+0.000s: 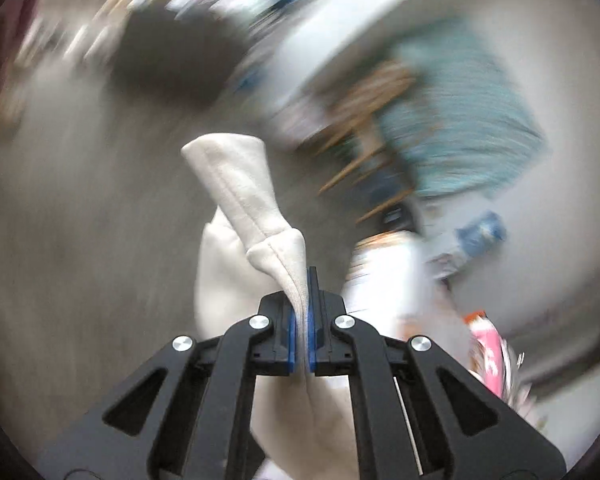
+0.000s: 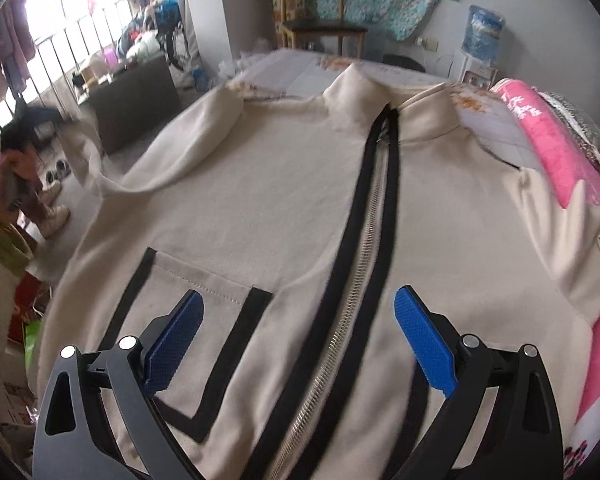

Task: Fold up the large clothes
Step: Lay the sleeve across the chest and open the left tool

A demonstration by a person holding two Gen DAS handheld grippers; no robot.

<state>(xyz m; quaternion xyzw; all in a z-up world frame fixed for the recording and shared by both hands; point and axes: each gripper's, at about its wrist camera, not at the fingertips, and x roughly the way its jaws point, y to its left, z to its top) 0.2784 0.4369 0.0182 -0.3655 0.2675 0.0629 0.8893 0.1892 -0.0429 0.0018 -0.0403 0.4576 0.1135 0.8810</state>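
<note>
A cream zip jacket (image 2: 260, 184) lies front-up on the bed (image 2: 300, 68); the left tool (image 1: 302, 312) pinches its sleeve cuff (image 1: 236, 184), the right tool (image 2: 298, 322) hovers wide open, empty. Sleeve fold-in likely underway; next, laying it across the chest.

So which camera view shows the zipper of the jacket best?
The right wrist view. There the zipper runs in full sight down the middle of the cream jacket, between black bands, with the open right tongs above it. The left wrist view shows no zipper, only a fold of cream cloth clamped in the left tongs, with a blurred background.
</note>
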